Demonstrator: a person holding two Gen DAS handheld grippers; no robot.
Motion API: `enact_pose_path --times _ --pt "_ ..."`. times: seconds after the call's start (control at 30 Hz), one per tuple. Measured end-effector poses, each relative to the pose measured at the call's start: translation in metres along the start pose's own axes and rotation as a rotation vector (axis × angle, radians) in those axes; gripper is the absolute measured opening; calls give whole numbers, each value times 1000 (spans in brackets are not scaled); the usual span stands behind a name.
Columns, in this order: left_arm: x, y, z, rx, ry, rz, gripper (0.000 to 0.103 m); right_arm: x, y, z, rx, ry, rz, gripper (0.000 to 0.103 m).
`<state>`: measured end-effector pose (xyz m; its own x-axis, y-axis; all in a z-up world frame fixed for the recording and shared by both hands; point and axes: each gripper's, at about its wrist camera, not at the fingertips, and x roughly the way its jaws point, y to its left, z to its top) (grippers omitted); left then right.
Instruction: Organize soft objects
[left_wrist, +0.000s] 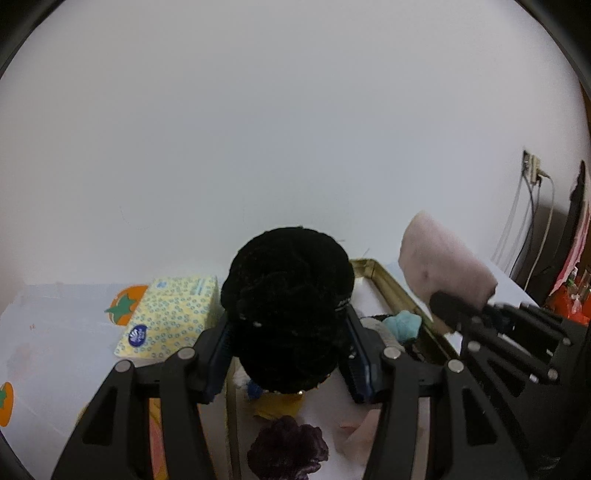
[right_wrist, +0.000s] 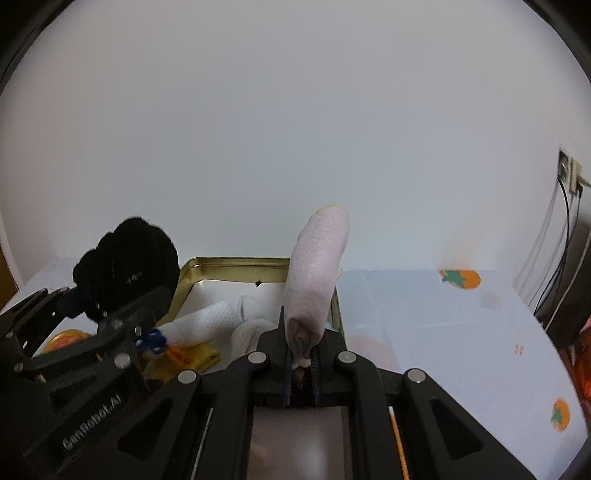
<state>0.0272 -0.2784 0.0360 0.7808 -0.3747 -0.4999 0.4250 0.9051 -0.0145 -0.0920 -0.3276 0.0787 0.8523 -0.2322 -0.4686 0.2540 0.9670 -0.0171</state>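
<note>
Above the shallow gold metal tin (right_wrist: 236, 263), left gripper (left_wrist: 288, 332) clamped a black fuzzy ball (left_wrist: 288, 295); right gripper (right_wrist: 301, 354) pinched a pink rolled cloth (right_wrist: 317, 266). Risk: cloth, thinly held, slipping out.

Two black handheld grippers.
Left gripper (left_wrist: 288, 354) and right gripper (right_wrist: 301, 354): matte black linkage arms with cutouts, silver round pivot pins, blue ribbed pads on fingers (left_wrist: 356, 363), white "GenRobot.AI" lettering on the side.

Domestic room, probably a home. Evidence: table (right_wrist: 443, 332) covered in a persimmon-print cloth, a patterned tissue pack (left_wrist: 170, 317), plain white wall (left_wrist: 295, 129) with a socket and trailing cables (left_wrist: 532, 170).
</note>
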Motion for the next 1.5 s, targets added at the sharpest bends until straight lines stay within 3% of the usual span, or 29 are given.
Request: enact_pose_path --times 0.5,0.6,0.73,0.83,0.97,1.13,1.17,1.23,1.27,1.3,1.5 --pt "56 5 3 -73 248 14 54 55 22 29 -117 235 7 10" --pt "55 8 3 -82 248 32 64 62 23 31 -107 285 70 10" --pt "55 19 2 -139 292 32 90 73 6 30 -11 375 185 10" --pt "48 28 3 -195 279 -2 97 68 -9 31 17 349 251 11" --pt "26 26 7 -179 219 -13 103 58 -32 32 82 310 355 11" --pt "4 27 10 -183 162 -37 103 38 -55 19 302 273 614 14" --pt "-1 26 8 -178 149 -39 103 35 -58 14 358 264 656 18" --pt "-7 25 5 -159 125 -38 103 29 -65 -1 469 233 706 36" --pt "-10 24 2 -147 113 -31 103 24 -66 -8 497 214 699 48" --pt "-10 25 0 -139 106 -23 103 18 -66 -14 512 190 678 52" --pt "-20 29 -17 -135 38 2 103 -24 -60 -40 531 35 508 52"
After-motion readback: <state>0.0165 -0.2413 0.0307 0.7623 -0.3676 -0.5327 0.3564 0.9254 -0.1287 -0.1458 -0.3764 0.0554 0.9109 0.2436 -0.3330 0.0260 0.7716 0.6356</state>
